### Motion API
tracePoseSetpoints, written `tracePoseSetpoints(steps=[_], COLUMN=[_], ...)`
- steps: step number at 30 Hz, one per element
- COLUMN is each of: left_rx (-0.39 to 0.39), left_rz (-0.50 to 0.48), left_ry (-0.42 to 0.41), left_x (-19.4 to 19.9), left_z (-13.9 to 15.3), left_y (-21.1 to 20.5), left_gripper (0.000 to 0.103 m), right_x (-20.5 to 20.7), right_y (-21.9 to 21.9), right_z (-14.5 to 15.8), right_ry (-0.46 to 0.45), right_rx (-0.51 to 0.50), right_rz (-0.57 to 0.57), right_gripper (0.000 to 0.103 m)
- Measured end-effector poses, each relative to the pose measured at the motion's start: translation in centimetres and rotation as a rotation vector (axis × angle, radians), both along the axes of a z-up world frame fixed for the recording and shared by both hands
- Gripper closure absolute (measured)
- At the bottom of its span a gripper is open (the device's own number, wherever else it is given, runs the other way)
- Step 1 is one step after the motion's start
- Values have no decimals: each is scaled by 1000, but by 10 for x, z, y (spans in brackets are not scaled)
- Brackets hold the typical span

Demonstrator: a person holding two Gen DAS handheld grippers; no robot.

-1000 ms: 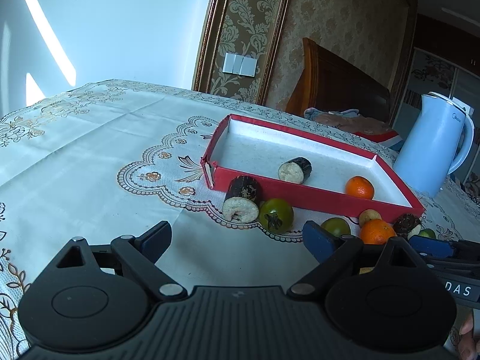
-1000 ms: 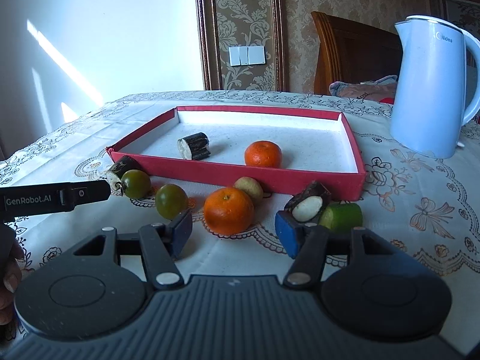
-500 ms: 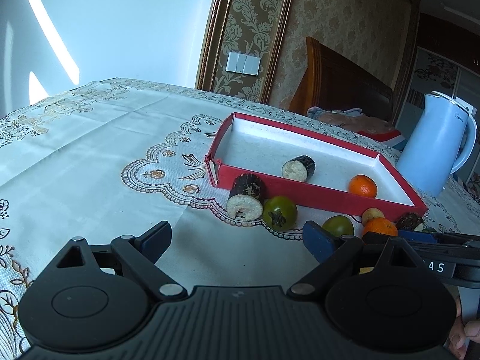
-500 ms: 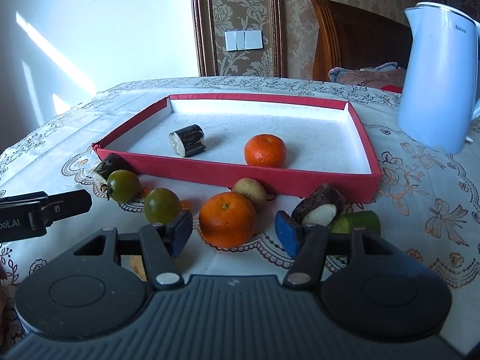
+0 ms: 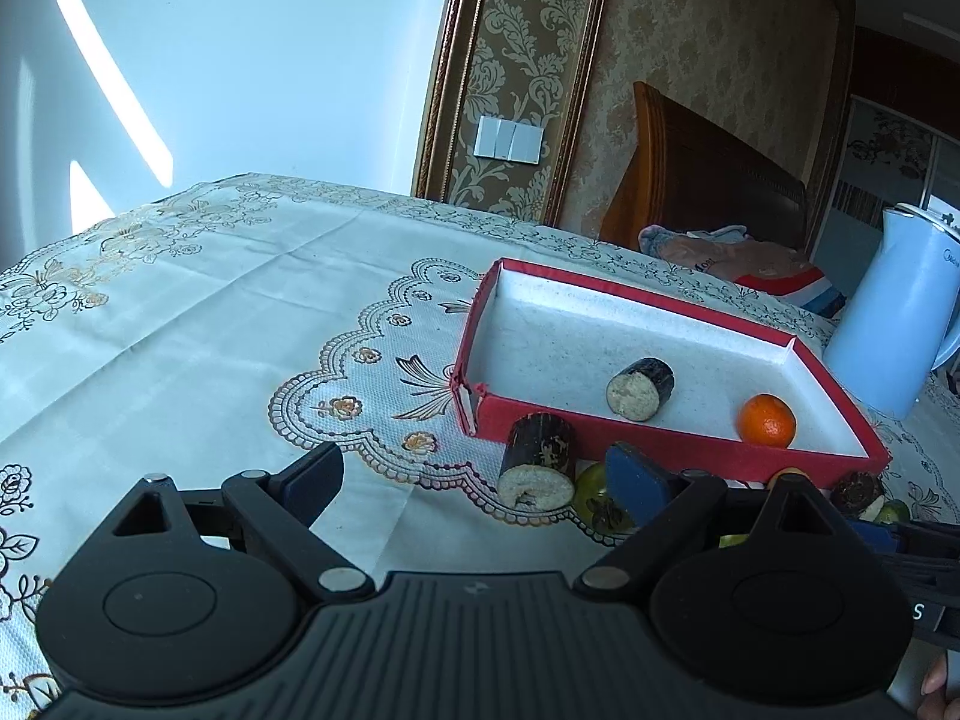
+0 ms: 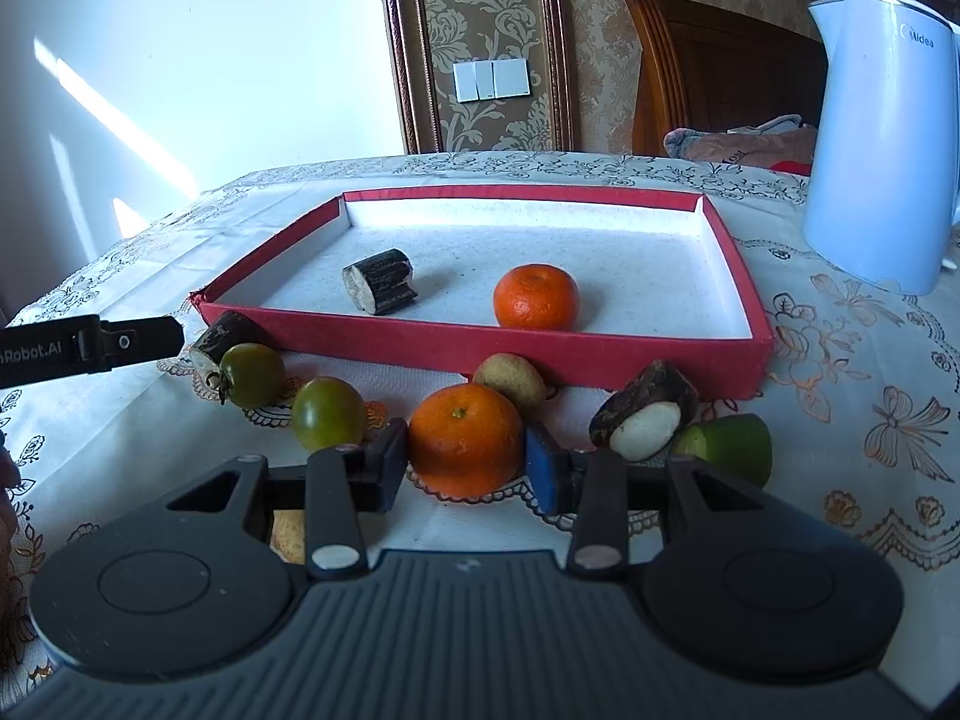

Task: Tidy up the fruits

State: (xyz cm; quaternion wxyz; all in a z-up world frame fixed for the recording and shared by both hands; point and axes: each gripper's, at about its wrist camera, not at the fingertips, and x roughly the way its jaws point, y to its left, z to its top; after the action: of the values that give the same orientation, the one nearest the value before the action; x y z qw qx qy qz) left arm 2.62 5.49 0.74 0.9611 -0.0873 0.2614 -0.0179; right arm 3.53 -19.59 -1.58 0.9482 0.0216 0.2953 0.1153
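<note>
A red tray [image 6: 480, 343] with a white floor holds a dark sugarcane piece [image 6: 379, 281] and an orange [image 6: 536, 296]. In front of it lie a second orange [image 6: 465, 447], two green tomatoes [image 6: 328, 411], a small brown fruit [image 6: 510, 376], more cane pieces [image 6: 645, 418] and a green piece [image 6: 729, 445]. My right gripper [image 6: 467, 467] has its pads on both sides of the front orange, which rests on the cloth. My left gripper [image 5: 474, 480] is open and empty, low over the cloth, near a cane piece [image 5: 536, 460] and a tomato [image 5: 594, 495].
A pale blue kettle [image 6: 882, 138] stands right of the tray. A wooden chair [image 5: 702, 180] with cloth on it is behind the table. The embroidered tablecloth [image 5: 180, 324] stretches to the left. The left gripper's finger [image 6: 114, 348] shows at the left in the right wrist view.
My right gripper has moved forward and narrowed around the front orange. My left gripper has shifted left and nearer the tray's front left corner, still open.
</note>
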Motion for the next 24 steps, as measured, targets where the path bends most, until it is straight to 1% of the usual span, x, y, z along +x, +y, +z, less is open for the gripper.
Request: tracePoseSetpoints(steps=[3,7,9,11,13,15,18,20,21,22,24], left_rx=[-1,32,49,55,59,50,11,-10,-15,-18,-27], left_rz=[-6,-24,-18,-25,-18,-7,-9,-27,-37,-50,-81], left_ry=[16,35,42,60,56,66,75,74,71,67,62], left_x=[11,23,28,34,36,39,41,40,39,38,35], left_z=[-1,-3,-4,-7,-8,-8,-10,-10,-10,-10,-10], left_y=[1,-7,-11,-14,-16,-15,-9,-7,-7,-8,-8], left_gripper=[8,8,8,8,8,8,9,19,22,27,28], right_x=[0,0,0,0,0,0,1,0,0,0,1], right_y=[0,-1,-1,-1,-1,-2,-2,-3,-3,-3,-3], right_z=[0,0,0,0,0,0,-1,-1,-1,-1,-1], right_ry=[1,1,2,2,2,2,3,4,4,4,6], right_rx=[3,8,10,12,14,17,22,25,25,26,27], right_rz=[1,3,3,3,4,3,3,3,4,4,4], right_gripper=[64,64,64,64,64,64,64,64,64,64,64])
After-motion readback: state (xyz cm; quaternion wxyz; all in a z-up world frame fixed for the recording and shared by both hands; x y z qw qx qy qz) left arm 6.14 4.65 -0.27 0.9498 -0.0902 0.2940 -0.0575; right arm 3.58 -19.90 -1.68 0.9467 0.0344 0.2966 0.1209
